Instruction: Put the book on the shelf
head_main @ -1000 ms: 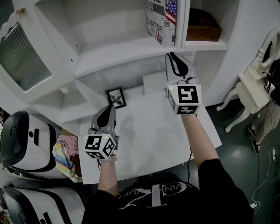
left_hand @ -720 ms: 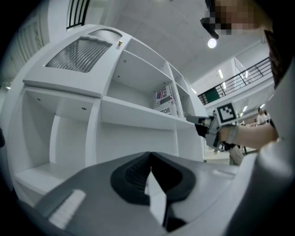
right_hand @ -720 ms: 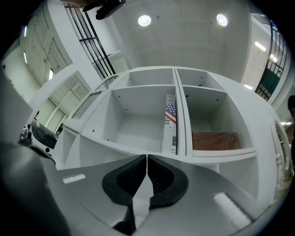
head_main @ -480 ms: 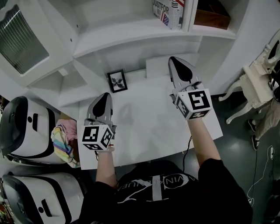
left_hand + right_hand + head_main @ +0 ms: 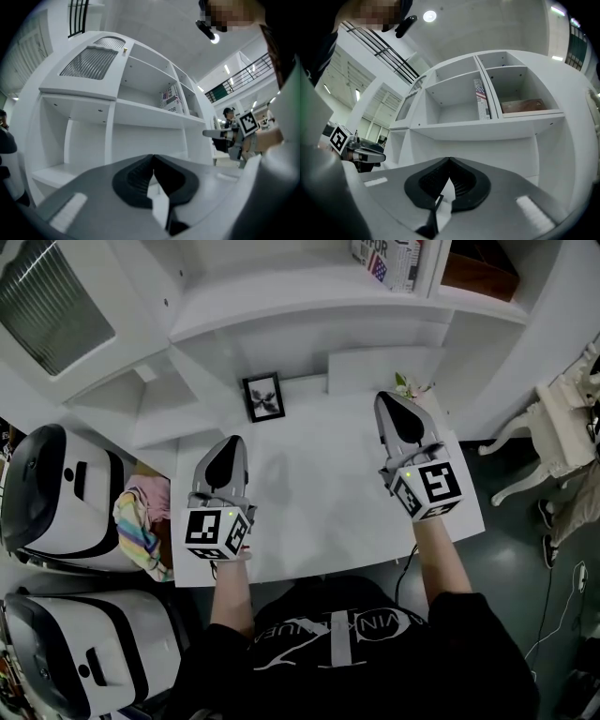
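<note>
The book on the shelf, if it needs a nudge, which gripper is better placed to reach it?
Right, probably. The right gripper sits nearly in line with the book, which stands at its compartment's right end; the left gripper is well off to the left. Both are shut and empty.

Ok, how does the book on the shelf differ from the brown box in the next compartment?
The book stands upright against the divider; the brown box sits low and wide. The book is printed with lettering and a flag; the brown box is plain. Both rest on the same shelf, either side of the divider.
</note>
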Tool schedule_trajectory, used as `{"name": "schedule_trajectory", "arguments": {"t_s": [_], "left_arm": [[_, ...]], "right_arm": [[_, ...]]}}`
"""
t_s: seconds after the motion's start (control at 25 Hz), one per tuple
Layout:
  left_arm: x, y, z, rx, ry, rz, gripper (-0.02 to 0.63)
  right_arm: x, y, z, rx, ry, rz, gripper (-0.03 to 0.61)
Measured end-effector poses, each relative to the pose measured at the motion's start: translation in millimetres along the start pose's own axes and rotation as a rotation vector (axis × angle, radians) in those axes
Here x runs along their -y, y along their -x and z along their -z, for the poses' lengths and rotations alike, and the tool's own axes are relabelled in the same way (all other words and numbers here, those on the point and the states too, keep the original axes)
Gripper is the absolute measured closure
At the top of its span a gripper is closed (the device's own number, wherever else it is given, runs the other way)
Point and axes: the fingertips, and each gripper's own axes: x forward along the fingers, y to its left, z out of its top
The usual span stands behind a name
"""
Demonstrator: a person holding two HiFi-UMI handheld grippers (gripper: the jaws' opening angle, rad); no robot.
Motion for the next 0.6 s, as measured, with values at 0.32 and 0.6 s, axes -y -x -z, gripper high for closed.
{"name": "schedule_trajectory", "arguments": {"t_s": [0.32, 0.6], "left_arm": [[-3, 11, 8, -0.006, -0.007, -0.030, 0.614], [-4, 19, 17, -0.012, -0.003, -0.051, 0.614]], "right_arm": [[-12, 14, 27, -0.035, -0.045, -0.027, 0.573], [-18, 21, 42, -0.054, -0.062, -0.040, 0.572]]}}
